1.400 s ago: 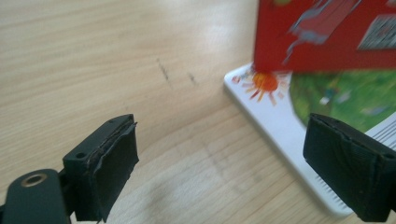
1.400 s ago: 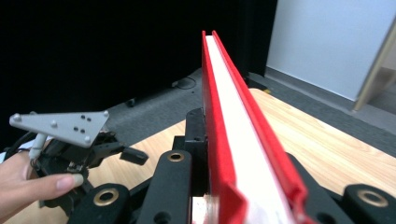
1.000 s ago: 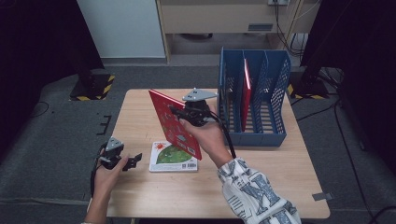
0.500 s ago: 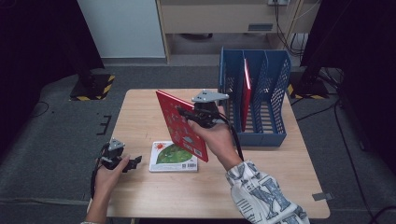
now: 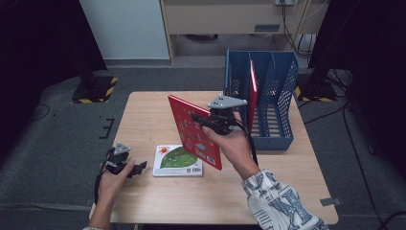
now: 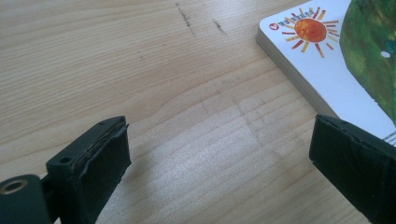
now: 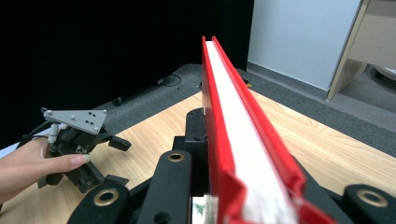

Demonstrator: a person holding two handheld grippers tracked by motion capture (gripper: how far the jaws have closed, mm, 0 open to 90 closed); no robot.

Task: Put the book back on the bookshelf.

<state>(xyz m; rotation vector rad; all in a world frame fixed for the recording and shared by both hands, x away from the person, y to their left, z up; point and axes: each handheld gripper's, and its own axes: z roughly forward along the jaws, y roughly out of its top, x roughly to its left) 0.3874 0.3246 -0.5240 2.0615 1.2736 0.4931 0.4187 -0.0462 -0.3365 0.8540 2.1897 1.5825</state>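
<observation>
Right gripper (image 5: 203,122) is clamped on a red book (image 5: 194,130), jaws nearly fully closed on the cover. The book is held on edge above the table (image 5: 143,110), tilted, with its top corner toward 11 o'clock and its bottom corner toward 5 o'clock in the high view. In the right gripper view the red book (image 7: 233,135) runs straight out between the jaws, red covers on both sides and the white page block showing between them.

Blue file rack (image 5: 277,96) stands at the table's 2 o'clock corner, approx. 3 o'clock from the held book, near but apart. A 2nd red book (image 5: 252,93) stands upright in one of the rack's slots; exact slot can't be told.

Left gripper (image 5: 136,167) rests low on the table at approx. 8 o'clock, jaws wide apart w/ nothing between them. In the left gripper view bare wood lies between the two black pads (image 6: 100,154).

A picture book (image 5: 178,160) w/ green cover and orange sun lies flat on the table, just 3 o'clock of the left gripper and below the held book. Its corner (image 6: 322,60) lies just beyond the right-hand pad in the left gripper view; contact can't be told.

The left gripper (image 7: 79,140) and hand also show at 9 o'clock in the right gripper view.
</observation>
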